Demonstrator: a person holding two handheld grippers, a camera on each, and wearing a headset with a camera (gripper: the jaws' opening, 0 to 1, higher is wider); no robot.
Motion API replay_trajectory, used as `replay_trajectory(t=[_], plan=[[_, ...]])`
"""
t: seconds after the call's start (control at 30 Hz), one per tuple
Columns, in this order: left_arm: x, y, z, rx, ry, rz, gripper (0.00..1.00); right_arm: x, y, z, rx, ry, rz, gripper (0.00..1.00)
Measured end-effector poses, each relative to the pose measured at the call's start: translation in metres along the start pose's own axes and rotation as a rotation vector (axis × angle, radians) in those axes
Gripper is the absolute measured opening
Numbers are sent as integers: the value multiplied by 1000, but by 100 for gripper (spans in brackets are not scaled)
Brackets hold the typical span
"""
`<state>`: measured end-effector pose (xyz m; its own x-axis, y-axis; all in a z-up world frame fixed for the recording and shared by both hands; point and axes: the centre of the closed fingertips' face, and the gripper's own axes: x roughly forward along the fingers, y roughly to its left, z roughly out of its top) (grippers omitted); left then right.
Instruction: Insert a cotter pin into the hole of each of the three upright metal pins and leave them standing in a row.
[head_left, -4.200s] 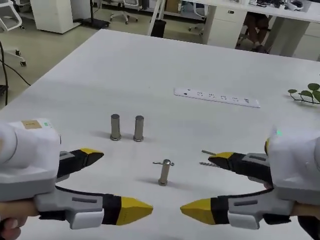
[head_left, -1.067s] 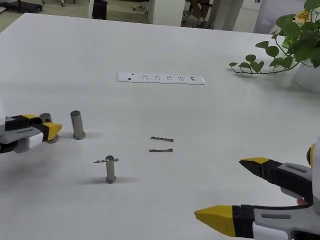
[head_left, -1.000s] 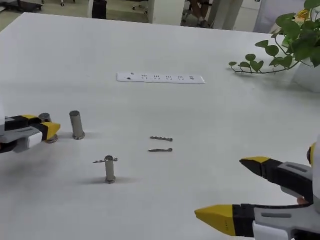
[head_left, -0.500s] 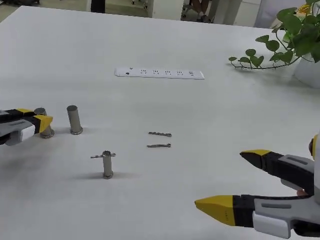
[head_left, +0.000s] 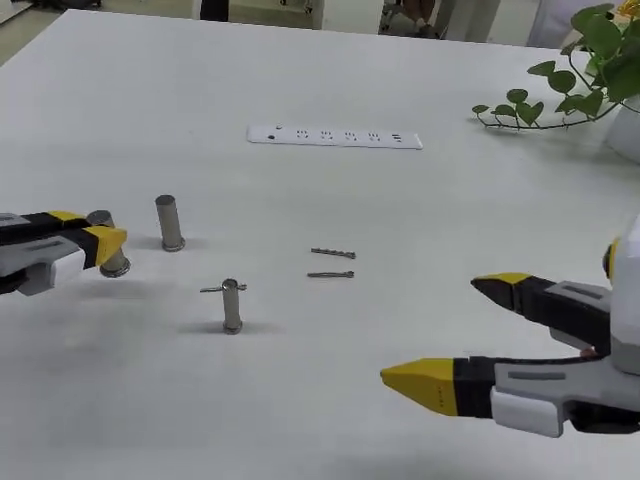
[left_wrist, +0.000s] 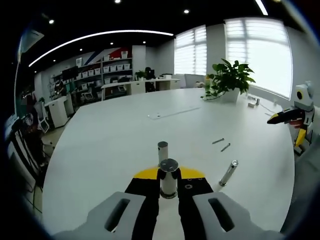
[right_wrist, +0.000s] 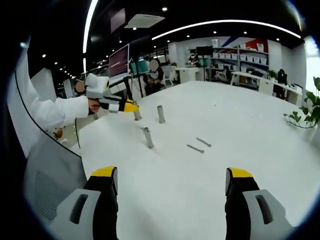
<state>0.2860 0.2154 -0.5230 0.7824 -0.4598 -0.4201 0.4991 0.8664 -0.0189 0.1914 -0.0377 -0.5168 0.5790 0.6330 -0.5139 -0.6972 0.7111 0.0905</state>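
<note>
Left tongs (left_wrist: 168, 173) pinching upright grey metal pin (head_left: 112, 262), right tongs (head_left: 430, 330) spread.
The pin is standing on the white desk (head_left: 300, 410) between the left jaws; two thin metal cotter pins (head_left: 332, 253) are lying ahead of the right tongs.

My right tool (right_wrist: 171, 175) stands with its black, yellow-tipped jaws wide apart above the white tabletop (right_wrist: 240, 125). Ahead of it, two thin loose metal cotter pins (right_wrist: 199, 145) lie near each other without touching. Left of them the nearest upright steel pin (right_wrist: 147, 137) stands alone; I cannot make out whether it carries a cotter. Beyond it stand the middle upright steel pin (right_wrist: 161, 114) and the far upright steel pin (right_wrist: 136, 115). The far one meets the yellow tip of the left tool (right_wrist: 131, 106), which is held out on a white-sleeved arm (right_wrist: 55, 112). A green leafy plant (right_wrist: 305, 117) sits at the right edge.
</note>
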Motion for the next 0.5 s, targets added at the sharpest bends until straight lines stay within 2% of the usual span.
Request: replay_trajectory(t=[0.1, 0.2, 0.3, 0.5], plan=[[-13, -23, 11, -15, -29, -11, 9, 0, 2, 9, -5, -27, 14, 87], [-21, -39, 15, -7, -46, -30, 9, 1, 4, 15, -17, -39, 20, 87], [-25, -55, 10, 34, -22, -52, 9, 4, 7, 19, -25, -51, 30, 87], [-30, -81, 0, 27, -3, -83, 9, 6, 15, 27, -39, -76, 51, 87]])
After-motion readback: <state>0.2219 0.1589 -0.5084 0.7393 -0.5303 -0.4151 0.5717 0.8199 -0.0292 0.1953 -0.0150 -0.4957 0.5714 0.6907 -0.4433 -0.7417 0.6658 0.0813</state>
